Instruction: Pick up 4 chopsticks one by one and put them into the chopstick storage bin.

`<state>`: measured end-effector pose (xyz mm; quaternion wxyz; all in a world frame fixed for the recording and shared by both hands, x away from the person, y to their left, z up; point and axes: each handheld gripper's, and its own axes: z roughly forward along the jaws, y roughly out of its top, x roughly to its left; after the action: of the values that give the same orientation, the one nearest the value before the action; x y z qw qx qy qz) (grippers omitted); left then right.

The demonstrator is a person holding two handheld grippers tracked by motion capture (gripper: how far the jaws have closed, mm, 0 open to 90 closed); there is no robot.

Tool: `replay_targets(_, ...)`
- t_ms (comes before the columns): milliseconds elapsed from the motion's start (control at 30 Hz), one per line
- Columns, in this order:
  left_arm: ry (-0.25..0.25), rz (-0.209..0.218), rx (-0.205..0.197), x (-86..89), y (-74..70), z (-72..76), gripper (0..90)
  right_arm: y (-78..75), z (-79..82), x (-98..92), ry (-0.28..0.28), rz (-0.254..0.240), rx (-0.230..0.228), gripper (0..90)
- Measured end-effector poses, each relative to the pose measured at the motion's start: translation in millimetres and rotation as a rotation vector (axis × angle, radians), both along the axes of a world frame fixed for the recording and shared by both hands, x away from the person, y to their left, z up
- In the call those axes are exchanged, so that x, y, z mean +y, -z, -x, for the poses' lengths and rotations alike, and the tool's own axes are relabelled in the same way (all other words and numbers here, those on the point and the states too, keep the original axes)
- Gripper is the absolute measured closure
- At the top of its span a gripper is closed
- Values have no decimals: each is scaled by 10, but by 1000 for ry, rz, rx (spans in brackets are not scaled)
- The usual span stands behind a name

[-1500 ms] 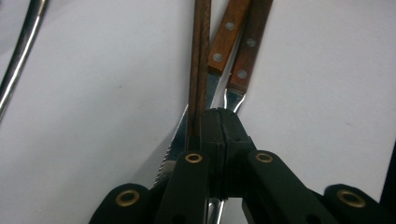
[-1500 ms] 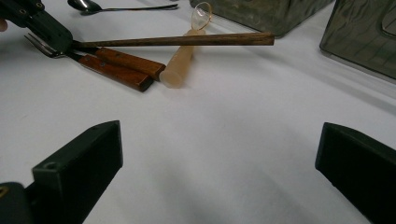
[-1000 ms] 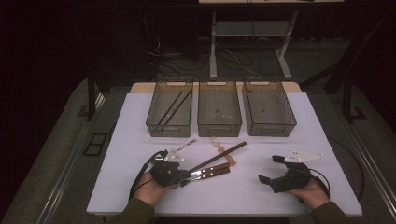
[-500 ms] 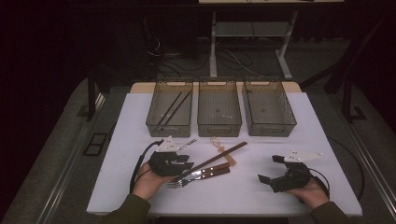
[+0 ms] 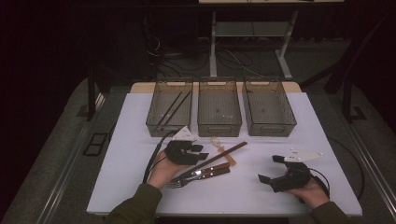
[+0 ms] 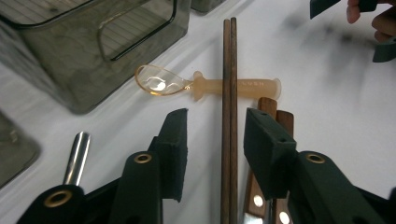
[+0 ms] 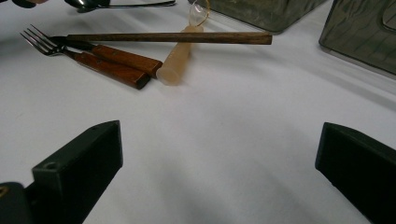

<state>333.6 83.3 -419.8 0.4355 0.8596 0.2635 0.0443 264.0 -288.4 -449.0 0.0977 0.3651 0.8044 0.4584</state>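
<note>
Between my left gripper's (image 6: 212, 154) parted pads, which had just been opening, the chopsticks (image 6: 229, 116) lay untouched, their long axis running straight away along the jaws. They rested across a pale spoon (image 6: 210, 86) and beside the wooden-handled fork (image 5: 198, 175). My right gripper (image 5: 273, 169) sat well apart, jaws wide and empty. Beyond stood the left bin (image 5: 154, 122), already holding dark sticks.

Pair of dark wooden chopsticks (image 6: 229, 93), side by side and touching, lying flat on the white table (image 5: 140, 140), crossing a translucent amber spoon's (image 6: 205, 86) handle.
</note>
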Motion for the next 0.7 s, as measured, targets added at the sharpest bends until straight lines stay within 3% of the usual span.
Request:
replay_targets(233, 15, -41, 3, -80, 62, -30, 682, 3, 4, 5, -4, -2, 12, 7)
replay_targets(433, 26, -46, 10, -91, 91, -37, 710, 10, 20, 34, 27, 8, -2, 7)
replay_targets(700, 40, -57, 36, -116, 138, -43, 759, 15, 26, 49, -3, 15, 8, 7)
